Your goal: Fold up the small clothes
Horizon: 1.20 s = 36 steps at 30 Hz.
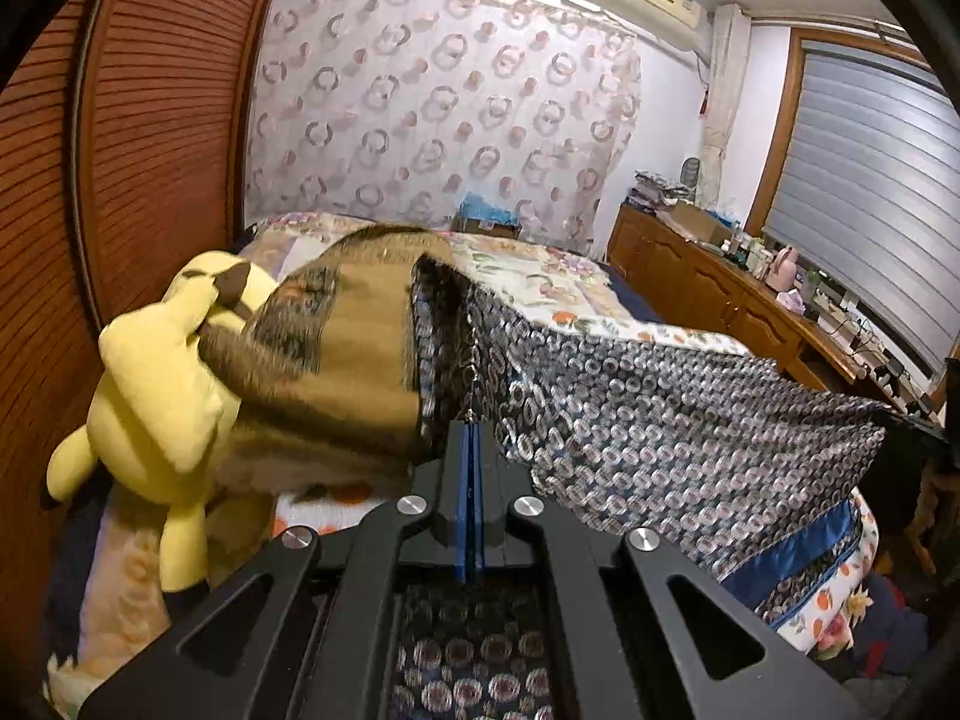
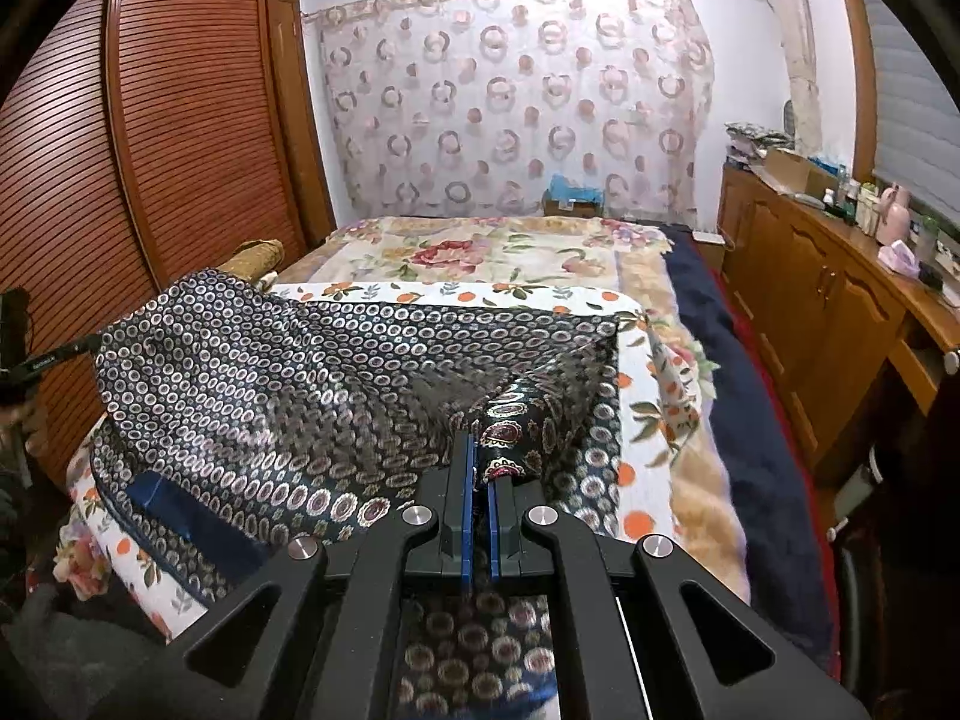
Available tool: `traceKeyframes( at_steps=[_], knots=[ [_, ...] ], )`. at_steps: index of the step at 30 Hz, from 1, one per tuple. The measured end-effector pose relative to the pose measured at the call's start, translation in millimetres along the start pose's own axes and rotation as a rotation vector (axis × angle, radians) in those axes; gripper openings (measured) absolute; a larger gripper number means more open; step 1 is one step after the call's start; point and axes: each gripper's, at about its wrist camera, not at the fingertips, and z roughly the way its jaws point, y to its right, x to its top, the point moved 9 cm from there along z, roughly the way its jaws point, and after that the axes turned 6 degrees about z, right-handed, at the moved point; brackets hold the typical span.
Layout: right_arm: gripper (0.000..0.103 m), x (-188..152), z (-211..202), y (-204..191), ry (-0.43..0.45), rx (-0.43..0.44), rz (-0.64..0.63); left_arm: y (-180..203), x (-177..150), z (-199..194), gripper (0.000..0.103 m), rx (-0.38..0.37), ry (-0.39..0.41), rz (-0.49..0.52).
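Note:
A dark blue garment [image 1: 660, 408] with a ring pattern hangs stretched over the bed between both grippers. My left gripper [image 1: 472, 426] is shut on one edge of it, its blue pads pressed together. In the right wrist view the same garment [image 2: 288, 372] spreads to the left, lifted off the bed. My right gripper [image 2: 482, 456] is shut on a bunched corner of it. The left gripper [image 2: 36, 360] shows at the far left edge, holding the other end. A blue band [image 2: 174, 504] on the garment hangs low near the bed's front.
A yellow plush toy [image 1: 162, 384] and a brown blanket [image 1: 354, 348] lie at the left of the floral bed [image 2: 480, 252]. A slatted wooden wardrobe [image 2: 150, 138] stands left. A wooden cabinet [image 2: 828, 288] with bottles runs along the right.

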Motion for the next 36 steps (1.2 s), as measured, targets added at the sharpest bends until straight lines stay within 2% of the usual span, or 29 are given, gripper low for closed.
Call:
traceKeyframes(
  at_steps=[6, 12, 22, 30, 34, 35, 36],
  knots=[
    [0.003, -21.6, 13.1, 4.0, -0.061, -0.033, 0.002, -11.8, -27.1, 7.9, 0.002, 0.017, -0.045, -0.048],
    [0.003, -22.8, 29.4, 9.4, -0.097, -0.046, 0.025, -14.2, -40.9, 16.8, 0.002, 0.038, -0.081, -0.057],
    [0.003, -11.4, 34.1, -2.5, -0.109, -0.052, 0.018, -13.5, -44.5, 13.6, 0.002, 0.06, -0.083, -0.034],
    [0.003, -19.5, 27.3, -1.1, -0.103, -0.051, 0.004, -13.8, -41.1, 11.6, 0.003, 0.062, -0.083, -0.035],
    [0.007, -18.3, 20.9, -1.6, -0.086, -0.061, -0.007, -12.5, -38.4, 9.9, 0.003, 0.072, -0.078, -0.022],
    [0.007, -17.9, 19.2, -1.7, -0.082, -0.059, -0.007, -11.4, -37.5, 9.5, 0.003, 0.074, -0.075, -0.017],
    [0.011, -17.1, 17.2, -2.2, -0.077, -0.061, -0.009, -11.2, -36.9, 8.8, 0.011, 0.076, -0.073, -0.013]
  ],
)
